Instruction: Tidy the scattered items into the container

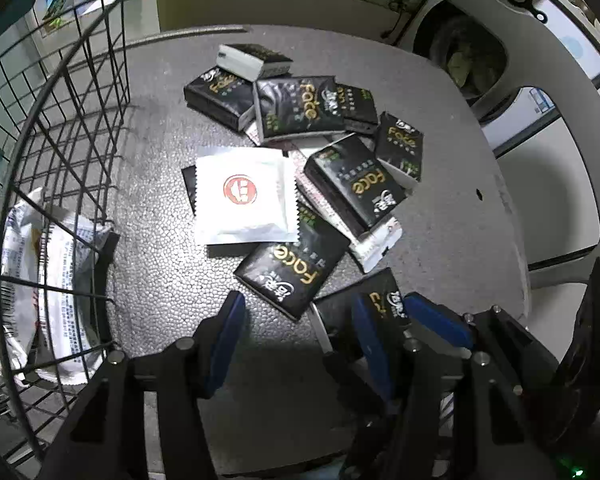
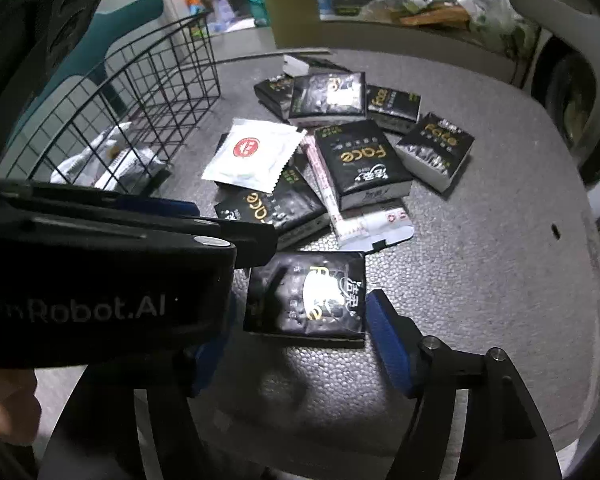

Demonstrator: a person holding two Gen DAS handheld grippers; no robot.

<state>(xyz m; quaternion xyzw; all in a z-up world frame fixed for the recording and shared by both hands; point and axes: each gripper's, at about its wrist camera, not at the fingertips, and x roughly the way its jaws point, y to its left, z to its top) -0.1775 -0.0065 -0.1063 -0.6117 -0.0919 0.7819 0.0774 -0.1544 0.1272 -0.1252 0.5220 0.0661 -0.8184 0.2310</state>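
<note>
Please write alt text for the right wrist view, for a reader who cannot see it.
The open right gripper straddles a black tissue pack on a grey table. Behind lies a pile of packs; a wire basket stands left.

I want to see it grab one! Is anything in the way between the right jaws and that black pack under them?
Nothing visible. The right gripper has its jaws open on either side of the black pack, which lies alone on the table. The left gripper passes beside it, not over it.
</note>
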